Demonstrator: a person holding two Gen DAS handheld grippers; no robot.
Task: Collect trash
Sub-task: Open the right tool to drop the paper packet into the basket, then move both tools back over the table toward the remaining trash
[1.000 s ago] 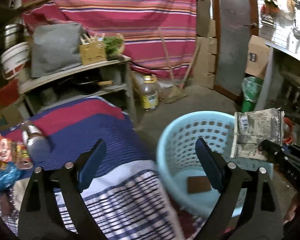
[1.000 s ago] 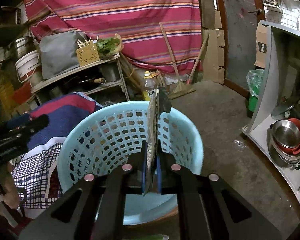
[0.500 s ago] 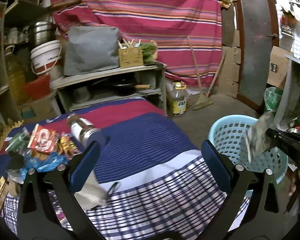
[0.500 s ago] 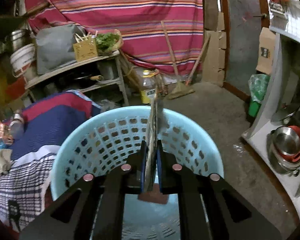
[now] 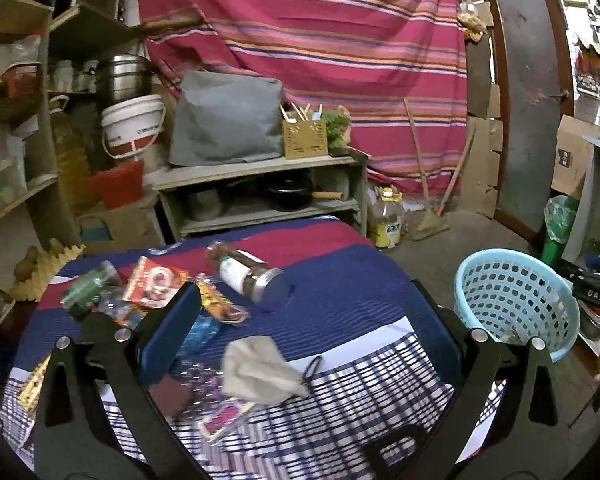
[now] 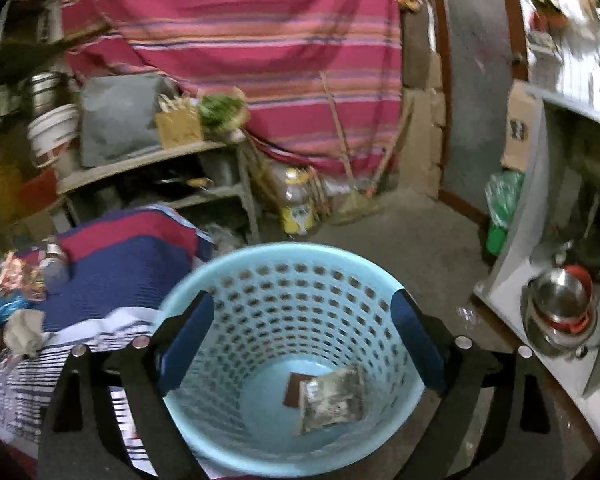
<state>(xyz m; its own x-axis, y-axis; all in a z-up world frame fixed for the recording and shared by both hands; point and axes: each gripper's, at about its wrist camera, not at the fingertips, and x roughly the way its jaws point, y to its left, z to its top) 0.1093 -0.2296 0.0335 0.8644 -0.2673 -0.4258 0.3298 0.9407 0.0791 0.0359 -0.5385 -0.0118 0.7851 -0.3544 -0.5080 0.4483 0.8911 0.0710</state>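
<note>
Dropped wrapper (image 6: 331,398), two in basket (image 6: 204,280)

Dim indoor light in both views, slightly cold, with no clear single source in sight. Strong fisheye bending: the door frame (image 5: 500,92) curved, corners black like a round mask. Left wrist view mostly sharp at the striped curtain (image 5: 320,40), but blurred low down on the wrappers (image 5: 156,284) and the grey cloth (image 5: 260,368). Right wrist view soft everywhere, smeared most at the white counter (image 6: 572,92) on the upper right, with pale glare there. Small bright reflection on the steel bowl (image 6: 560,292). Deep shadow on the shelves at the left edge.
</note>
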